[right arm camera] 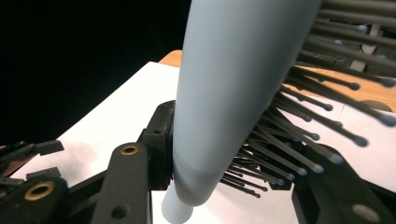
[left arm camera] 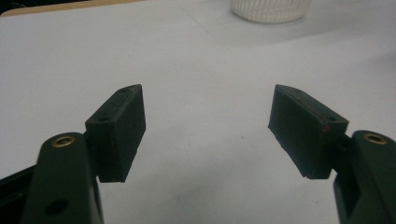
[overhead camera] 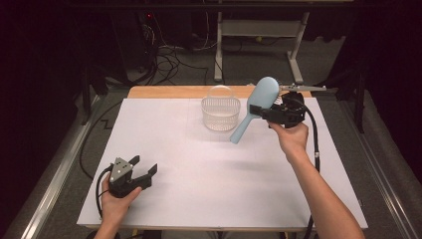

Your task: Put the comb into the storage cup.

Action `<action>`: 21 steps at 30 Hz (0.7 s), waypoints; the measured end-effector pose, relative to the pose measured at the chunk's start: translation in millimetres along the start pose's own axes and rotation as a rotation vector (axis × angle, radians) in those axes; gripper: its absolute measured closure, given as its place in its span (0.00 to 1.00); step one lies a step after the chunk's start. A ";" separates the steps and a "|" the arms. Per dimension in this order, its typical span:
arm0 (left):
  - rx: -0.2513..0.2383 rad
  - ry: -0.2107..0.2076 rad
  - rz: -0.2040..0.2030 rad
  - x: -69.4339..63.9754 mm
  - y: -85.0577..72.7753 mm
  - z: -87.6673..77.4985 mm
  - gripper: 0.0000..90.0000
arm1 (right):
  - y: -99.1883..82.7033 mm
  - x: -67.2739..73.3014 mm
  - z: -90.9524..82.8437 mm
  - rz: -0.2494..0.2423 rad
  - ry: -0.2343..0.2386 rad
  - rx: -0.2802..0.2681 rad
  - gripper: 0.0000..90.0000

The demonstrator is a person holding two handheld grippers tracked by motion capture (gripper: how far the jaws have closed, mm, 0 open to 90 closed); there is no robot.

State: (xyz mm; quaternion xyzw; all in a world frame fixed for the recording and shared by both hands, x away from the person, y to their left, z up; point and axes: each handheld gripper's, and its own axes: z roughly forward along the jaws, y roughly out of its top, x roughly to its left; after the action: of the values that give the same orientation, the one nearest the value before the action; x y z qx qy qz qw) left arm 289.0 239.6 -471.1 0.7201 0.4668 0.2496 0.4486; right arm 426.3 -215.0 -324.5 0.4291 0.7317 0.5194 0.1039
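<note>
A light blue hairbrush hangs tilted above the white sheet, head up and handle pointing down-left. My right gripper is shut on it where the handle meets the head, just right of the white basket. In the right gripper view the brush's back runs up between the jaws of my right gripper, and its dark bristles fan out to the right. My left gripper rests at the sheet's near left, open, with nothing between its pads.
The white sheet covers a wooden table whose far edge shows behind it. The basket's base sits at the top of the left gripper view. Cables and table legs lie on the floor beyond.
</note>
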 end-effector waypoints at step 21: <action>-0.003 -0.002 -0.007 0.6 -0.3 -0.1 0.31 | 23.2 1.1 4.8 -0.011 -0.034 -0.015 0.61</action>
State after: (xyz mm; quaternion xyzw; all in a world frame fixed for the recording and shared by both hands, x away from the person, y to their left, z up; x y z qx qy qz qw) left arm 289.0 240.2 -471.3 0.7181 0.4685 0.2481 0.4508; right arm 440.6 -208.8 -306.6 0.4329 0.7282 0.5170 0.1223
